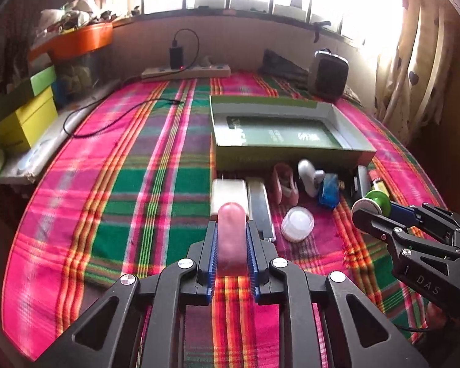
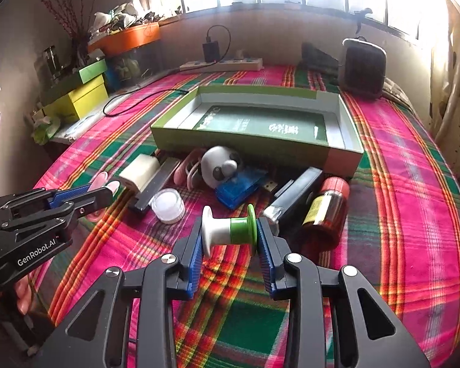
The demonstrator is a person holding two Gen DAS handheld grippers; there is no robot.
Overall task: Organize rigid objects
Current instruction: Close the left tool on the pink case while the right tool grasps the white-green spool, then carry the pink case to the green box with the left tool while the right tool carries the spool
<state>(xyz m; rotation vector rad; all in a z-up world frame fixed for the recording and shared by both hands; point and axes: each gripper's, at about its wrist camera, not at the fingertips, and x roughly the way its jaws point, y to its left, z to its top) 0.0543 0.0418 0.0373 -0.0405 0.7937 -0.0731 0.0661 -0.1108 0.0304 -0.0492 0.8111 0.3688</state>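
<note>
While objects lie outside, green box (image 2: pixel 291 150) holding dark card (image 2: pixel 260 124)

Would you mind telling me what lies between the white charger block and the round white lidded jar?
A long black bar lies between the white charger block and the round white jar, touching the block; the right wrist view shows it best.

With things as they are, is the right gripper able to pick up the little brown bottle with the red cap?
Probably not yet: the right gripper is shut on the green-and-white spool. The brown bottle lies just beyond it, unobstructed.
</note>
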